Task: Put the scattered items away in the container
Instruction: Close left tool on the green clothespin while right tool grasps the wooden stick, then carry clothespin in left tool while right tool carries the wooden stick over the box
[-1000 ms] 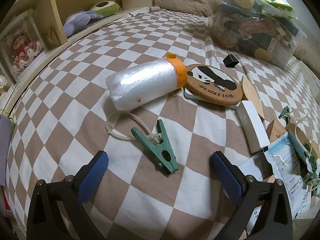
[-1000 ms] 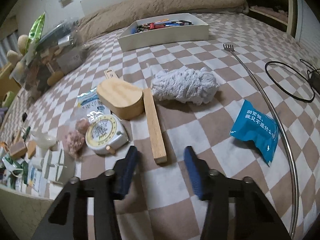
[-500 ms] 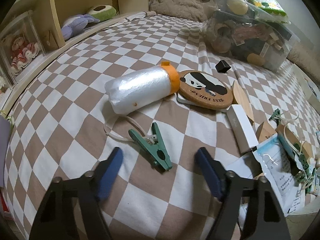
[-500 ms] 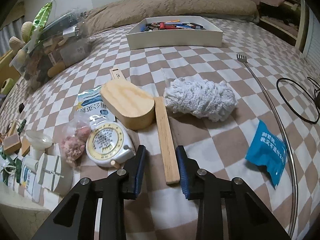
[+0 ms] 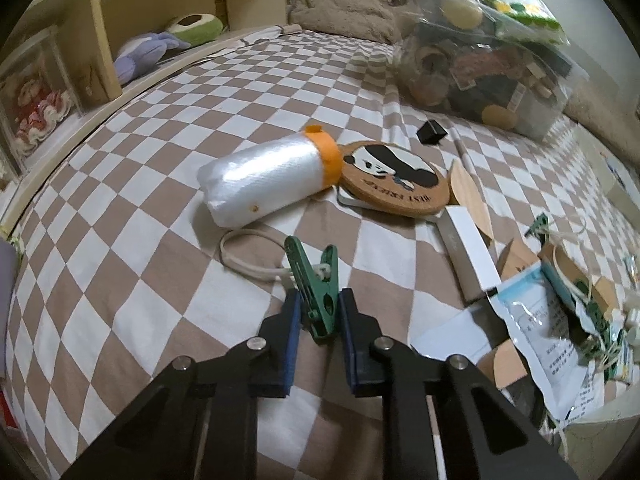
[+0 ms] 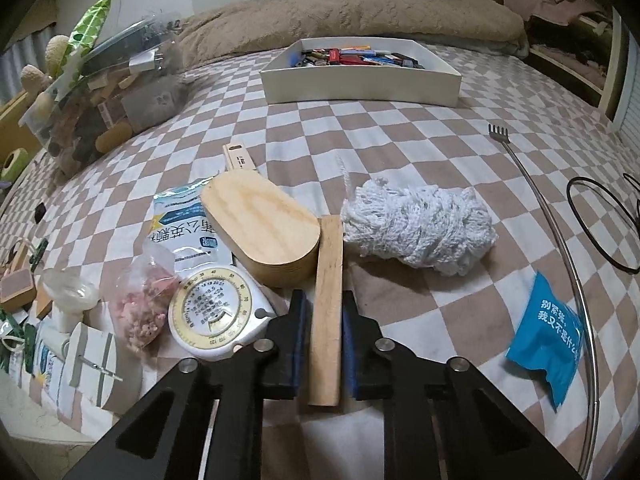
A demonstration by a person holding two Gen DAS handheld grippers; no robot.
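- Left tool [image 5: 319,312] is closing its jaws around the green clip [image 5: 314,288] on the bed [image 5: 120,280]; the pads look about touching its sides.
- Right tool [image 6: 323,320] is closing on the wooden stick [image 6: 329,304], which lies between the pads beside the oval box [image 6: 262,228].
- Clip risk: the grip sits near its narrow end, so it could pivot or squirt out on lifting.
- Its white cord [image 5: 244,256] trails toward the wrapped roll [image 5: 272,178] and may drag or snag.
- Stick risk: held near one end, its long far part could droop, twist, or knock the oval box and yarn [image 6: 420,228].
- Clear bin [image 6: 92,104] sits well away across clutter, so a loose hold may drop either item.
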